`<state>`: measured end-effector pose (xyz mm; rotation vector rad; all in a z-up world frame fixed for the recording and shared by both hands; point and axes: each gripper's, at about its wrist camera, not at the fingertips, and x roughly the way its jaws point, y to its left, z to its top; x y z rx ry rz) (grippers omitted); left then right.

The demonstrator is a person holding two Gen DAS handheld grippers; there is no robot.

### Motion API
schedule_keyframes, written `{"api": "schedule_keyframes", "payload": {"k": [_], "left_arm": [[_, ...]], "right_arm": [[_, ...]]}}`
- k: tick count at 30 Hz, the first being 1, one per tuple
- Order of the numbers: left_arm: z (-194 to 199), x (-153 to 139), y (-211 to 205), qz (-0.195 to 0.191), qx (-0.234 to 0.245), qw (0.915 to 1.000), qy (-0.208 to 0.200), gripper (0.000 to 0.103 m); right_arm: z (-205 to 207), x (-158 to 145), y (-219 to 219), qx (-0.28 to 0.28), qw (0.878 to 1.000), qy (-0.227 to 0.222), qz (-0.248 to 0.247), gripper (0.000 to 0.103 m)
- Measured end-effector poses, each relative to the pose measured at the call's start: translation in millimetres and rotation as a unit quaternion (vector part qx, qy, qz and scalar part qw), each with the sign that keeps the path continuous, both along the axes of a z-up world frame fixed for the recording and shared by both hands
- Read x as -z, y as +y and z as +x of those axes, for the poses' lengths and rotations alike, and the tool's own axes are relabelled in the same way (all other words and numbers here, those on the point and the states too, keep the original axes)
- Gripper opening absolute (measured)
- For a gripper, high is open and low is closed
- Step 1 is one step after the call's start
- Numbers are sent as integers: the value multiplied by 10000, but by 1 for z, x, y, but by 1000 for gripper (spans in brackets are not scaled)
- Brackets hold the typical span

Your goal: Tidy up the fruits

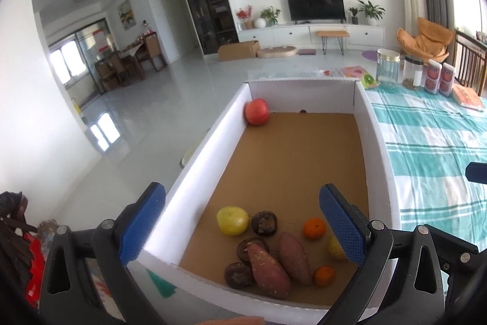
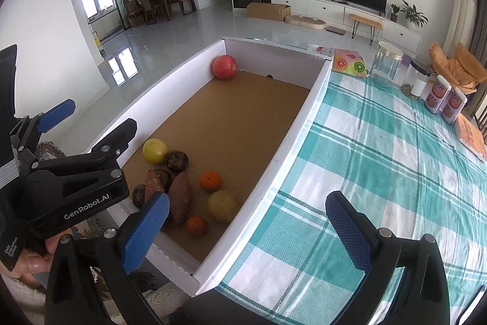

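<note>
A white cardboard box (image 1: 374,142) (image 2: 304,124) with a brown floor lies on the table. A red apple (image 1: 257,111) (image 2: 224,67) rests alone in its far left corner. At the near end lie a yellow fruit (image 1: 232,220) (image 2: 155,151), three dark brown fruits (image 1: 264,222), two sweet potatoes (image 1: 294,258) (image 2: 180,197), two oranges (image 1: 314,228) (image 2: 210,181) and a second yellow fruit (image 2: 222,205). My left gripper (image 1: 242,197) hangs open and empty over this pile. My right gripper (image 2: 248,203) is open and empty above the box's right wall.
A teal checked tablecloth (image 2: 380,172) covers the table right of the box. At its far side stand two jars (image 2: 385,63), two printed cans (image 2: 438,98), a fruit-print packet (image 2: 350,63) and an orange book (image 2: 471,136). Left of the box the table ends above the floor.
</note>
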<state>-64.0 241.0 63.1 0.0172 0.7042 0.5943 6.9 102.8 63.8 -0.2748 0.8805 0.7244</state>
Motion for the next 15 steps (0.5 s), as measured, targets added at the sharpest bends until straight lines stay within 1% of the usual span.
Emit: {"api": "schedule_keyframes", "payload": {"k": [2, 4, 6, 9, 12, 15], "left_arm": [[2, 4, 6, -227, -69, 9995, 193, 102], [2, 7, 12, -346, -89, 9990, 264, 102], [-3, 6, 13, -330, -92, 9992, 215, 102], [-9, 4, 16, -453, -45, 9989, 133, 102], [-13, 2, 18, -554, -22, 9984, 65, 102], [-13, 2, 18, -577, -72, 9982, 120, 102]], "right_arm": [[-1, -1, 3, 27, 10000, 27, -23, 103], [1, -1, 6, 61, 9999, 117, 1, 103], [4, -1, 8, 111, 9997, 233, 41, 103], [8, 0, 11, 178, 9989, 421, 132, 103], [10, -1, 15, 274, 9987, 428, 102, 103], [10, 0, 18, 346, 9981, 491, 102, 103]]}}
